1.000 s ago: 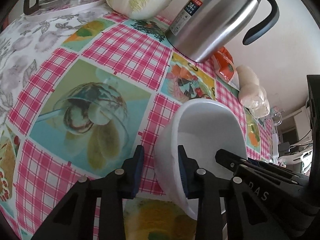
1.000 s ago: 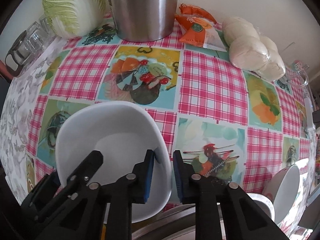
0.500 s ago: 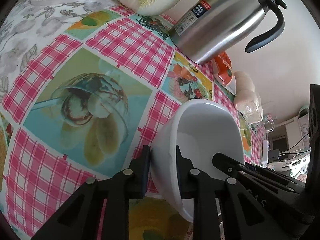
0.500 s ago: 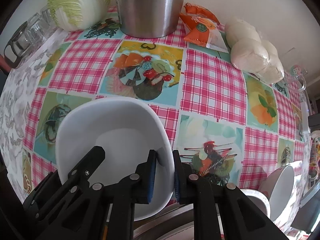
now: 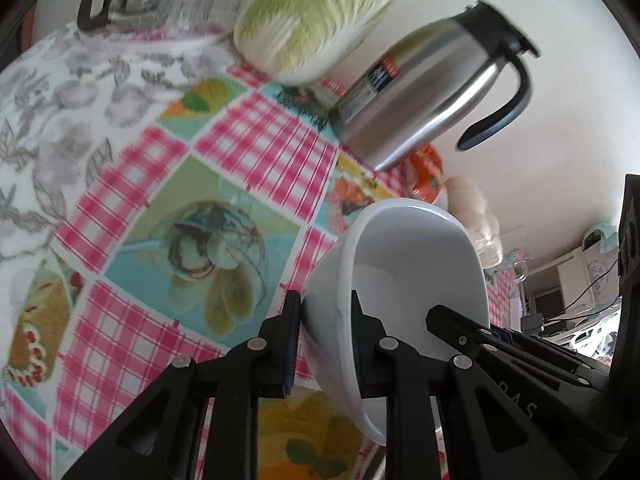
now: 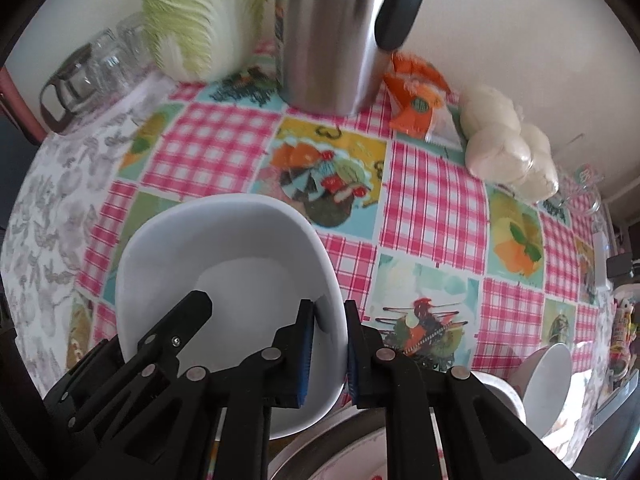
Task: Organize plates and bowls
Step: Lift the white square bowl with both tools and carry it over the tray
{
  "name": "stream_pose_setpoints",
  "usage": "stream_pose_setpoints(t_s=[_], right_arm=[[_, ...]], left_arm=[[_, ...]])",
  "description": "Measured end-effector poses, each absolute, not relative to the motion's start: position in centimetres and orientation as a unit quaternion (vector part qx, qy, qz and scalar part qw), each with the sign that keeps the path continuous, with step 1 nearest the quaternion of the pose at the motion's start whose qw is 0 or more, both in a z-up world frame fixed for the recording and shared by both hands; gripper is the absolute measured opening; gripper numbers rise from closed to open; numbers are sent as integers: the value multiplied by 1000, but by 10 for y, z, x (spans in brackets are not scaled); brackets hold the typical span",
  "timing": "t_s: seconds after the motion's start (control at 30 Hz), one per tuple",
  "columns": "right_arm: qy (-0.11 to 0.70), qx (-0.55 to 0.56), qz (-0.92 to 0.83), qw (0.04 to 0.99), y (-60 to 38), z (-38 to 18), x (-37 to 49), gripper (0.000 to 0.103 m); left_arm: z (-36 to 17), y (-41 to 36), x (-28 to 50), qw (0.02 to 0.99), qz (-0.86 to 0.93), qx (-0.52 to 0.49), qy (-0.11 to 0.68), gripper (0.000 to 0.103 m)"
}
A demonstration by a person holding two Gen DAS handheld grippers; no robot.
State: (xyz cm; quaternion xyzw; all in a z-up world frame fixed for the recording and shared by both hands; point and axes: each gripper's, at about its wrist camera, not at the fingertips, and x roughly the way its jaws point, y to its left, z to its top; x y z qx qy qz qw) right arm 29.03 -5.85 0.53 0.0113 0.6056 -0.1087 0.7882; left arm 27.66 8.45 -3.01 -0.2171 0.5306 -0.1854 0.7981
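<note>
**Both jaws gripping one white bowl above the worktop**

Jaws of the left gripper are pinching one side of the white bowl at its rim, and jaws of the right gripper are clamping the opposite side, so the bowl is hanging tilted over the checked worktop, clear of the cloth. The step in hand appears to be carrying it toward a stack. Next, both hands need to travel together and keep the rim level. Only the right view is showing another bowl and a metal basin at the near edge; the left view is showing the steel jug whole.
</note>
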Motion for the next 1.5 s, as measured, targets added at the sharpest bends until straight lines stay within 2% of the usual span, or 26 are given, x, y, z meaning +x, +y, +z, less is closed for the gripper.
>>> stream_pose_setpoints(t_s=[0.47,0.87,1.13,1.5], right_arm=[[531,17,-86,843,-53,90,239,14],[466,71,-65,880,-69,148,167,14],[436,104,-53,892,-79,157,124,14],[434,151,-41,887,-93,121,92,14]], left_arm=[[61,81,234,847,-203,-192,452,22],[124,73,179,875,-232,-152,397,22],[136,71,147,880,-243,-152,380,22],[121,53,129,882,-229,-113,396,22]])
